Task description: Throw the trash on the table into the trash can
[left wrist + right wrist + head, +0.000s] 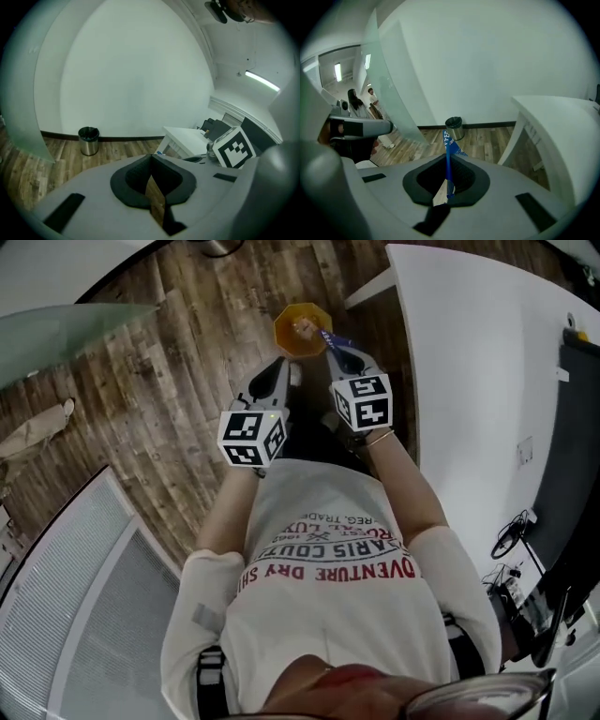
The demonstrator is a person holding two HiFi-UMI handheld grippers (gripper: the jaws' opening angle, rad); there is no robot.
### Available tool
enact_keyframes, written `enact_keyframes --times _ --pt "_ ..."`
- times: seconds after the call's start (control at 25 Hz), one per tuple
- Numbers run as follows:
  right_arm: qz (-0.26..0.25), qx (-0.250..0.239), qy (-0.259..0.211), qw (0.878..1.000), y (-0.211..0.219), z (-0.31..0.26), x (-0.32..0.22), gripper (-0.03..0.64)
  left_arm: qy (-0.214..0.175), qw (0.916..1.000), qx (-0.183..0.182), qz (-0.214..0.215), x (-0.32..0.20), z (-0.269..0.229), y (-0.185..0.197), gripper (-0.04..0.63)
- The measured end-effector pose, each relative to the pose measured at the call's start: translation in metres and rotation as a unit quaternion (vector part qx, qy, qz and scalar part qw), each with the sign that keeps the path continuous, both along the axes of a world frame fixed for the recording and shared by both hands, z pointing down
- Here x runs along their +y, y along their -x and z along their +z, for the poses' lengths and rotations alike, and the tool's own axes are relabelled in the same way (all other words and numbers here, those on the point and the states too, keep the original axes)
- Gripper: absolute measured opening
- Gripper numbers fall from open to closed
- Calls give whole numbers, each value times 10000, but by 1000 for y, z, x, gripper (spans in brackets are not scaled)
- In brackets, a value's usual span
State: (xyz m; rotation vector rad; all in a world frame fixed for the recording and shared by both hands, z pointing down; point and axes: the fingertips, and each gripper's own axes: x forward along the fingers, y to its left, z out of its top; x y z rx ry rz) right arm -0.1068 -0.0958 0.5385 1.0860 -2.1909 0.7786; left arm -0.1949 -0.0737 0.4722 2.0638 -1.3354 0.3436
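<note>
Blue wrapper (446,140) clamped in the right gripper (449,178), well apart from the trash can (453,127) by the wall. Jaws of the left gripper (152,180) together, empty. Carry right over the rim before releasing.

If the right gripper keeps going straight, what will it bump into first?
Probably the silver trash can by the wall. It sits straight beyond the right hand-held gripper and its blue wrapper. Only wood floor shows between, though depth is hard to judge.

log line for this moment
right gripper: shut on blue wrapper | left gripper: shut, nothing seen held | trash can: ahead on floor by wall, not reached
</note>
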Motion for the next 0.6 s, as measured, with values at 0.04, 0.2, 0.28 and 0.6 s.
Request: enact_keyframes --times 0.04,0.2,0.28,0.6 --pt "-71 -12 98 9999 11 17 -5 28 40 10000 -20 -45 -6 11 12 23" --pt "-331 -49 379 9987 41 99 -28 28 75 9998 -168 -104 -34 72 41 23" --pt "-451 -78 484 9978 52 146 -38 29 115 9997 -167 -136 -44 110 48 23" --pt "-722 -60 942 9929 72 359 -47 29 495 9985 -132 -168 -47 295 55 23"
